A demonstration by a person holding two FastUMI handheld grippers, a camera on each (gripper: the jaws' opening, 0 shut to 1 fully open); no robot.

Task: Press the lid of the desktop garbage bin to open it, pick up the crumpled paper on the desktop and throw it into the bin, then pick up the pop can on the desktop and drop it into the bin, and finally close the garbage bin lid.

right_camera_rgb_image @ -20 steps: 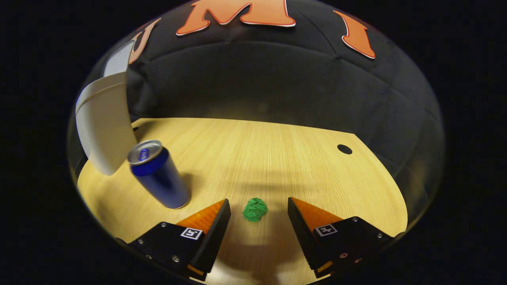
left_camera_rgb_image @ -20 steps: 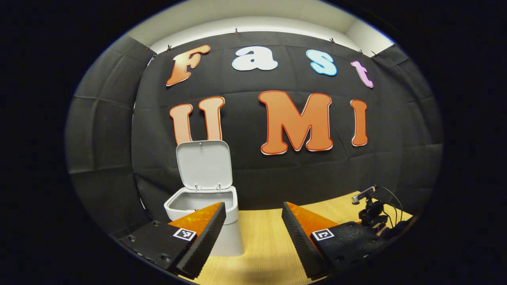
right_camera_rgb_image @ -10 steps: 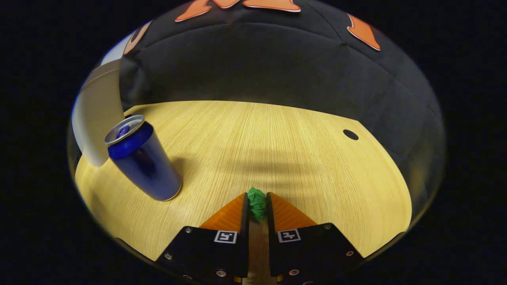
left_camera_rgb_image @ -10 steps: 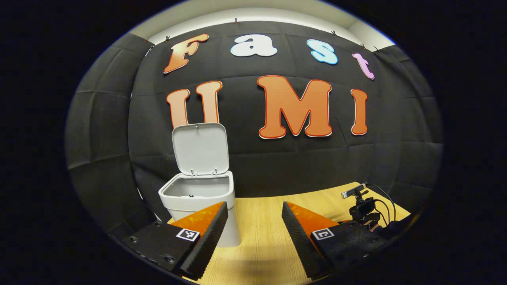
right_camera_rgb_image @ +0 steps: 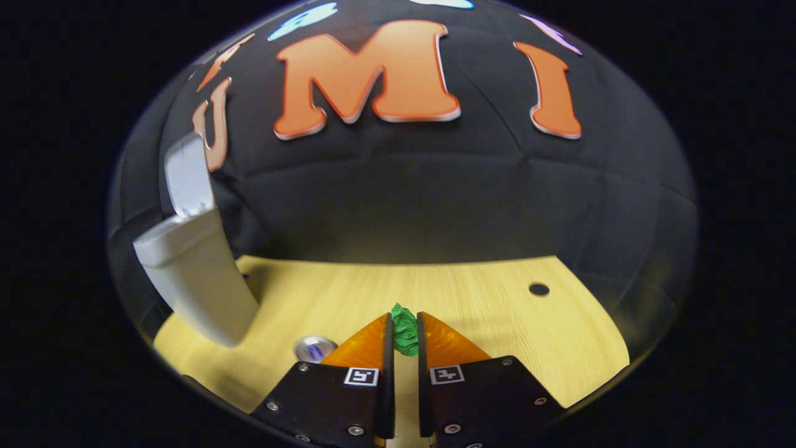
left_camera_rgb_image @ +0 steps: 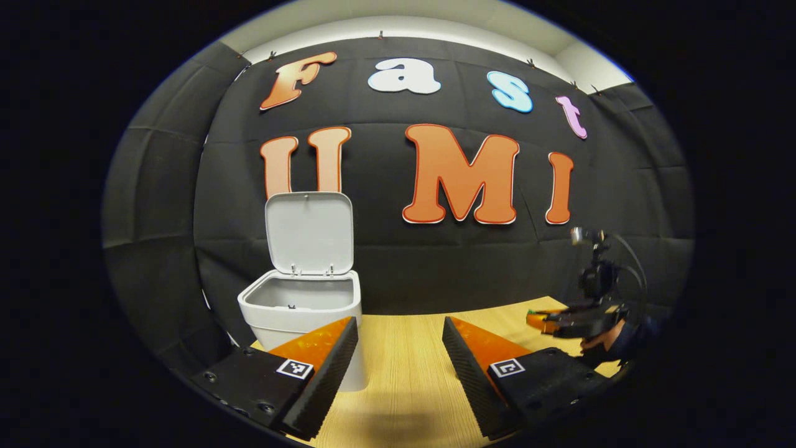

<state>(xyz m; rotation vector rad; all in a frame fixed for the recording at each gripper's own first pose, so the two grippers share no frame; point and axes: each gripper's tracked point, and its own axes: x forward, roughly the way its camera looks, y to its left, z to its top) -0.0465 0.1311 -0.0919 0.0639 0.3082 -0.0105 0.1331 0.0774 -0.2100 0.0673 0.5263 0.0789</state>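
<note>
Pinching the crumpled paper [right_camera_rgb_image: 405, 330], right tongs [right_camera_rgb_image: 405, 339] hang above the desktop [right_camera_rgb_image: 497, 311].

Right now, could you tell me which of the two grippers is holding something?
The right gripper: its fingers are pressed on the green crumpled paper, lifted off the table. The left gripper is open with nothing between its fingers.

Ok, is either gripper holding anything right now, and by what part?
The right gripper is shut on the green crumpled paper ball, pinched across its sides at the fingertips. The left gripper is open, holding nothing.
</note>
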